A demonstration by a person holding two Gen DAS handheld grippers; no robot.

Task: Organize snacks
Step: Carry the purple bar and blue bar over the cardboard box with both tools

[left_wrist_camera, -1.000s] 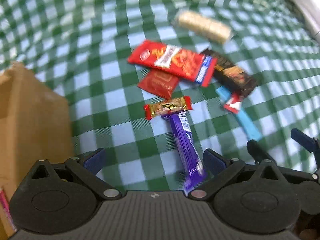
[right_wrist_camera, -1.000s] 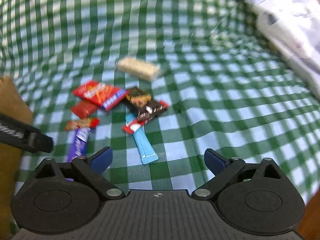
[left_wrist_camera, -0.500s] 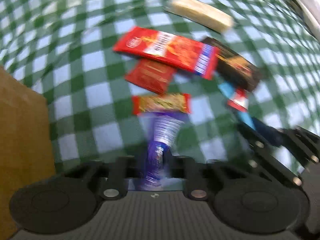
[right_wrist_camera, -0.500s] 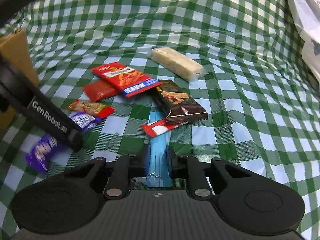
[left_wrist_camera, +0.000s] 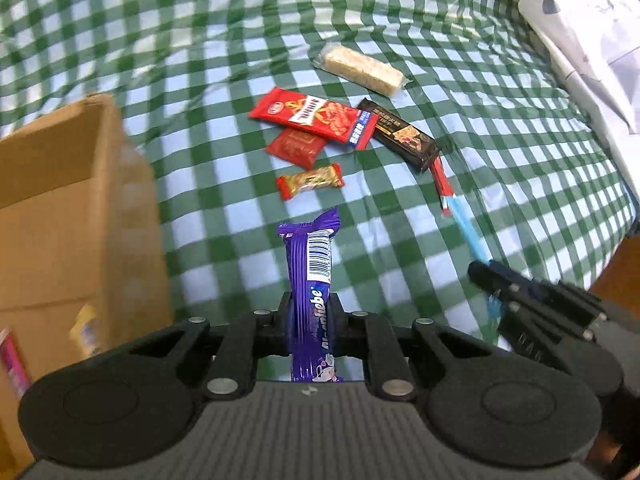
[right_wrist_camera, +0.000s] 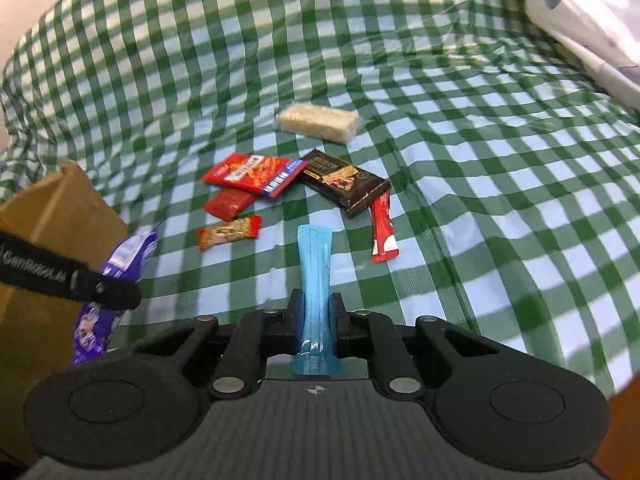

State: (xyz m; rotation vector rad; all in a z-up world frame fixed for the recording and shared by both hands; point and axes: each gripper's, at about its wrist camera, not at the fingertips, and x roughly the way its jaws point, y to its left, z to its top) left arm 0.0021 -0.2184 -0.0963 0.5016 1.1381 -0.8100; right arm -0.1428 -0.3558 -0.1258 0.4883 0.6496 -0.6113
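My left gripper (left_wrist_camera: 311, 316) is shut on a purple chocolate bar (left_wrist_camera: 310, 264) and holds it above the cloth, right of the cardboard box (left_wrist_camera: 60, 216). My right gripper (right_wrist_camera: 316, 320) is shut on a light blue snack stick (right_wrist_camera: 314, 276), lifted off the cloth. On the checked cloth lie a pale rice bar (left_wrist_camera: 362, 68), a long red pack (left_wrist_camera: 316, 116), a small red packet (left_wrist_camera: 296, 146), a gold-and-red candy (left_wrist_camera: 310, 180), a dark chocolate bar (left_wrist_camera: 404, 136) and a thin red stick (right_wrist_camera: 382, 228). The left gripper and purple bar (right_wrist_camera: 116, 268) show in the right wrist view.
The open cardboard box (right_wrist_camera: 52, 216) stands at the left, with some packets inside at its lower corner (left_wrist_camera: 84, 332). White printed fabric (left_wrist_camera: 580, 20) lies at the far right. The cloth's edge drops off at the right (left_wrist_camera: 624, 232).
Both grippers closed: the left on the purple bar, the right on the blue stick. Both have lifted their snacks off the cloth and drawn back.
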